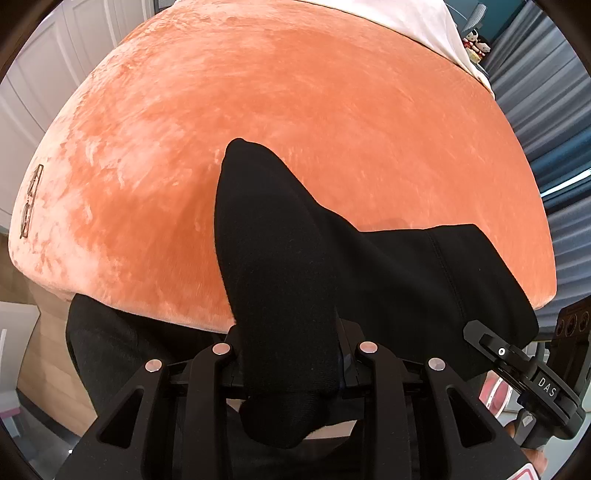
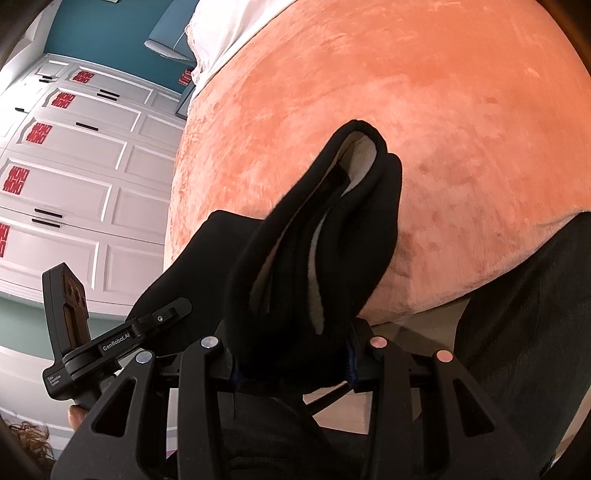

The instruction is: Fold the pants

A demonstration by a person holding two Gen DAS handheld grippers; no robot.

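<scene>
The black pants (image 1: 280, 240) hang between my two grippers over the near edge of the bed. My left gripper (image 1: 288, 332) is shut on a bunched fold of the cloth, which hides its fingertips. From there the fabric stretches right to my right gripper (image 1: 480, 332), at the bed's near right corner. In the right wrist view, the right gripper (image 2: 291, 332) is shut on a thick bundle of the pants (image 2: 325, 229), with pale lining showing inside the folds. The left gripper (image 2: 173, 310) grips the same cloth at the lower left.
An orange plush blanket (image 1: 295, 110) covers the bed, with white bedding (image 1: 413, 18) at its far end. A pair of glasses (image 1: 31, 199) lies near the left edge. White wardrobe doors (image 2: 74, 166) and blue curtains (image 1: 546, 129) flank the bed. The person's dark trouser leg (image 2: 535, 314) stands close by.
</scene>
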